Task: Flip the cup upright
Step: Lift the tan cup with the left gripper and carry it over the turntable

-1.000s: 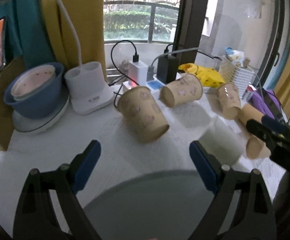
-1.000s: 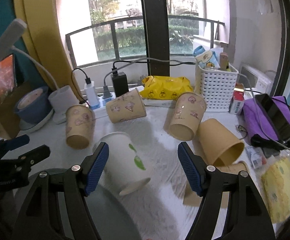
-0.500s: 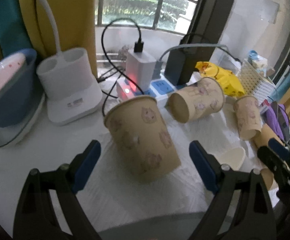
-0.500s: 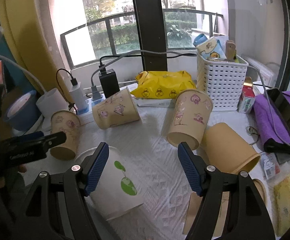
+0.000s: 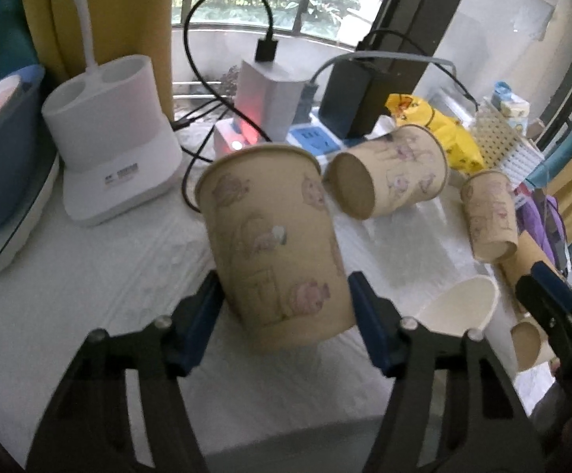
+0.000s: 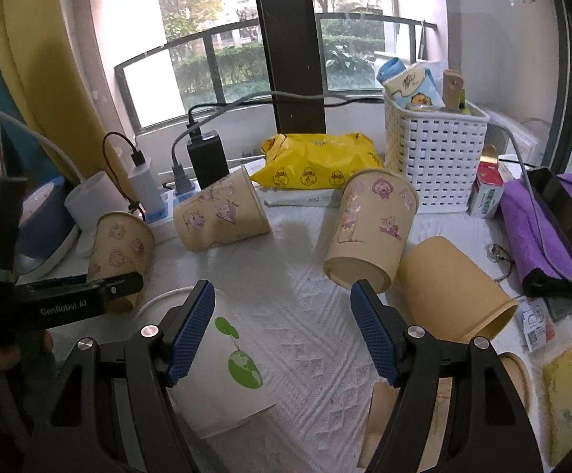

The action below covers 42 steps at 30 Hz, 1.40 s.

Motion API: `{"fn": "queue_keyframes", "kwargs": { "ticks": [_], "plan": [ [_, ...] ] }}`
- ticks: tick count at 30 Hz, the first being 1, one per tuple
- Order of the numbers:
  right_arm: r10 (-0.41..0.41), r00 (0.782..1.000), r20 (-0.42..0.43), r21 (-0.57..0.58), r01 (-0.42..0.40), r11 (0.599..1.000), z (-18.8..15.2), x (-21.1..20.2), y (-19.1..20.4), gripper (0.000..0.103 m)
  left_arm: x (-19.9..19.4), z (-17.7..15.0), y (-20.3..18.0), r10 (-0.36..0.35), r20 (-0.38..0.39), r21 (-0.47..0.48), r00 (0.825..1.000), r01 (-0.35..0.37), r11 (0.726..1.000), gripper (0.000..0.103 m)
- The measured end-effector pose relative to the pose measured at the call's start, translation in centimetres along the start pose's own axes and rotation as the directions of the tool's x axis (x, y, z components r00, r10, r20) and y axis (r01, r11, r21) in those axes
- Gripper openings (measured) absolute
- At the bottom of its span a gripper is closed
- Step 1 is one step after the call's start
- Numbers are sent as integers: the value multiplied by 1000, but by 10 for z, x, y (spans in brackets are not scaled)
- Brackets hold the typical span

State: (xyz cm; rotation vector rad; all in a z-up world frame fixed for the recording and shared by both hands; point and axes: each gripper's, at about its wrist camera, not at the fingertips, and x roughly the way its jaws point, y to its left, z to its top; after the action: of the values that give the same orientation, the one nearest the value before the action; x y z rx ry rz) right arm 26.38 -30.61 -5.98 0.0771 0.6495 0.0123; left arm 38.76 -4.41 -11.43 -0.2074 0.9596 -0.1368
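Left wrist view: a printed cup between spread fingers

Left gripper straddles the printed cup, which lies tipped on the white cloth; its blue pads sit just beside the cup's lower walls, whether touching I cannot tell, likely placed so for a squeeze; right gripper hangs wide apart and empty over the cloth, a white cup beside its left pad.

Left gripper, bottom of its own view: black angular arms, blue ribbed pads, silver screw heads near the joints. Right gripper: same black frame, blue textured fingers, round silver screws. At left, white "GenRobot.AI" lettering on a black finger.
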Motion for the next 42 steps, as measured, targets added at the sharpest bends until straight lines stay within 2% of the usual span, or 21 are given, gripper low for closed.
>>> {"fn": "queue_keyframes", "kwargs": {
  "ticks": [9, 17, 20, 25, 28, 42],
  "plan": [
    [23, 999, 36, -17, -22, 1000, 2, -33, 18, 75, -48, -25, -4, -38, 37, 34, 999, 36, 999, 64],
    [54, 996, 68, -38, -51, 998, -11, -77, 41, 75, -108, -66, -22, -28, 139, 129, 990, 10, 992, 64],
    [62, 995, 75, -46, -59, 997, -19, -93, 50, 75, -129, -85, -29, -20, 177, 167, 984, -10, 986, 64],
    [80, 993, 87, -63, -75, 995, -37, -119, 64, 75, -162, -121, -32, -43, 214, 208, 976, -3, 978, 64],
    [92, 992, 91, -75, -85, 994, -47, -136, 72, 75, -173, -140, -33, -40, 223, 224, 974, -11, 975, 64],
    [179, 983, 40, -90, -175, 980, -109, -189, 106, 75, -214, -224, -20, -108, 277, 239, 955, 41, 970, 64]
  ]
}}
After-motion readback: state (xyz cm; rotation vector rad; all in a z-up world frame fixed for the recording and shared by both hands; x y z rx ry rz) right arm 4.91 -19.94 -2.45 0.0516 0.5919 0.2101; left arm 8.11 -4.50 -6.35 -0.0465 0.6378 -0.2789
